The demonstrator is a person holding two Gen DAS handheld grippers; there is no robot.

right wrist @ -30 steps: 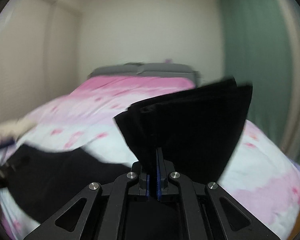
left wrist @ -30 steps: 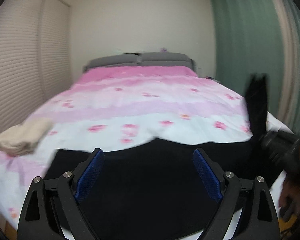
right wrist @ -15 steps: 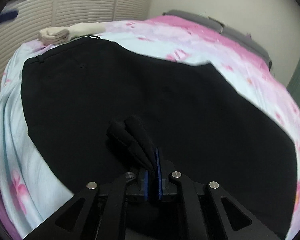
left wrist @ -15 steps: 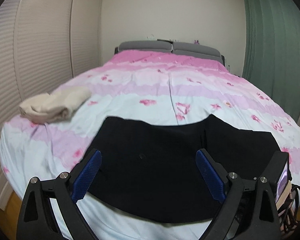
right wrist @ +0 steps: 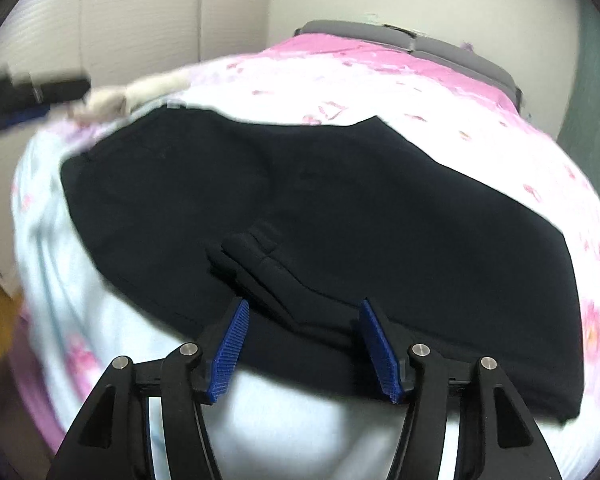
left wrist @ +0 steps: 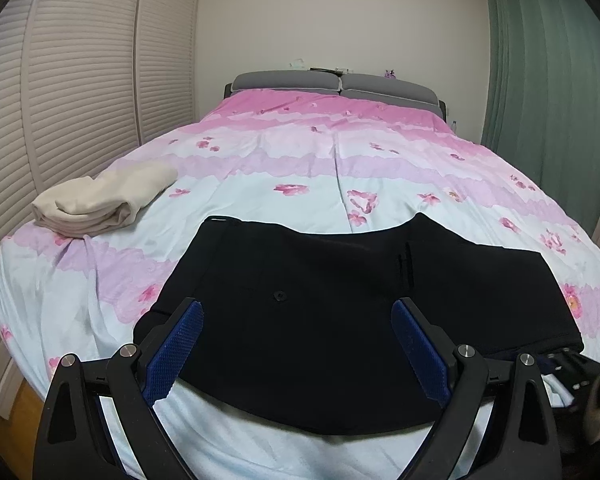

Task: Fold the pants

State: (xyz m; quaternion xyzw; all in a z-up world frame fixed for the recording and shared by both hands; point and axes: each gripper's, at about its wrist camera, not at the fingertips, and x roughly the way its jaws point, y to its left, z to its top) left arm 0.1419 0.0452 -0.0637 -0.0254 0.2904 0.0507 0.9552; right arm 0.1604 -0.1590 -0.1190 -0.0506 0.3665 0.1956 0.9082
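Note:
Black pants [left wrist: 340,312] lie folded flat across the near end of the bed, waistband to the left, a small button showing. They also fill the right wrist view [right wrist: 300,208], where a bunched fold of black cloth [right wrist: 256,264] lies loose just ahead of my right gripper [right wrist: 302,312]. That gripper is open and holds nothing. My left gripper [left wrist: 296,312] is open and empty, hovering over the pants' near edge.
The bed has a pink and white floral duvet [left wrist: 340,160]. A folded cream garment [left wrist: 100,200] lies at the bed's left edge. Louvered closet doors [left wrist: 60,100] stand left, green curtains [left wrist: 548,100] right, a grey headboard [left wrist: 332,84] at the far end.
My right gripper laid the pant end over the pants, then opened and let go of the cloth. My left gripper stayed open and drew back slightly.

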